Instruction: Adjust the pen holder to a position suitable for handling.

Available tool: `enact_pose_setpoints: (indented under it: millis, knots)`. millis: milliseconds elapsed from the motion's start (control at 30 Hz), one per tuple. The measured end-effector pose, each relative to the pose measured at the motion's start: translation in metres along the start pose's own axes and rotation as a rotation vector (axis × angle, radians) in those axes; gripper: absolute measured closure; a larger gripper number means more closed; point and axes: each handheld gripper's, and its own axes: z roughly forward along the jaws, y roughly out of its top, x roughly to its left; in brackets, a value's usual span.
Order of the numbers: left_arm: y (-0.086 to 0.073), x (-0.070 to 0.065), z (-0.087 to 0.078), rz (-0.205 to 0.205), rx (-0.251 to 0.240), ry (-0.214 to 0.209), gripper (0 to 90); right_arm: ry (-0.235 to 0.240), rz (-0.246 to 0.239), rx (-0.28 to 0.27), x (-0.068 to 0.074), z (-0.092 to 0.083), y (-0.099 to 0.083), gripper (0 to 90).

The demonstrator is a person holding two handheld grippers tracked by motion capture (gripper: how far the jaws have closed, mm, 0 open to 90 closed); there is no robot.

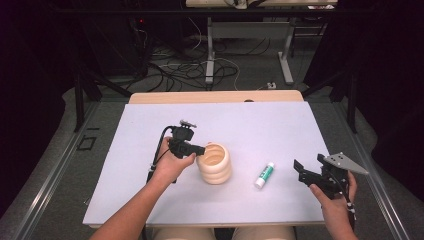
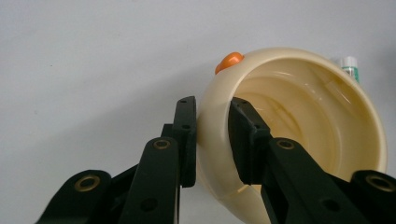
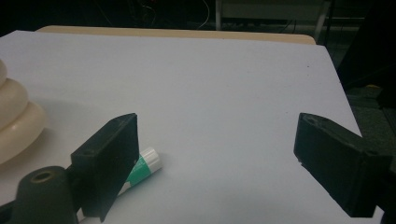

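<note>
Left gripper [image 1: 202, 149] clamps the rim of the cream ribbed cup [image 1: 215, 164], mid-table.
Glossy, rounded rings, hollow inside, a small orange knob [image 2: 229, 60] on its lip. Right of the cup lies a green-white glue stick [image 1: 264, 174]; beyond it the right gripper [image 1: 301, 171] hangs spread wide.

— What's the room like from where you stand?
— Dim. A white worktop [image 1: 280, 130] with a pale wooden far edge [image 1: 215, 96] sits on grey floor [image 1: 250, 65].
— And beyond it?
— Tangled cables [image 1: 175, 70] on the floor, a grey-legged table [image 1: 287, 55] far off, dark frame bars [image 1: 80, 95] left and right.
</note>
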Motion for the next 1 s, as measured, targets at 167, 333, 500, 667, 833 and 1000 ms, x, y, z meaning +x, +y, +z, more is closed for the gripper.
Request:
enact_pose_setpoints:
  millis: [167, 333, 500, 667, 833, 1000]
  knots:
    - [-0.004, -0.006, 0.005, 0.041, 0.028, 0.014, 73.5, 0.003, -0.006, 0.011, 0.0, 0.0, 0.0, 13.2]
    - [-0.006, -0.011, 0.007, 0.06, 0.025, 0.009, 72.5, 0.004, -0.008, 0.011, 0.0, 0.0, 0.0, 13.2]
    - [-0.007, -0.012, 0.008, 0.052, 0.018, -0.006, 71.8, 0.005, 0.004, 0.012, 0.001, 0.0, 0.0, 13.2]
    - [-0.008, -0.011, 0.008, 0.042, 0.01, -0.016, 71.3, 0.006, 0.005, 0.012, 0.002, 0.0, 0.0, 13.2]
    - [-0.009, -0.01, 0.006, 0.038, -0.008, -0.032, 68.7, 0.005, 0.006, 0.011, 0.002, 0.001, 0.0, 13.2]
    - [-0.01, -0.01, 0.001, 0.046, -0.042, -0.044, 63.6, 0.006, -0.002, 0.001, 0.002, 0.002, -0.001, 13.2]
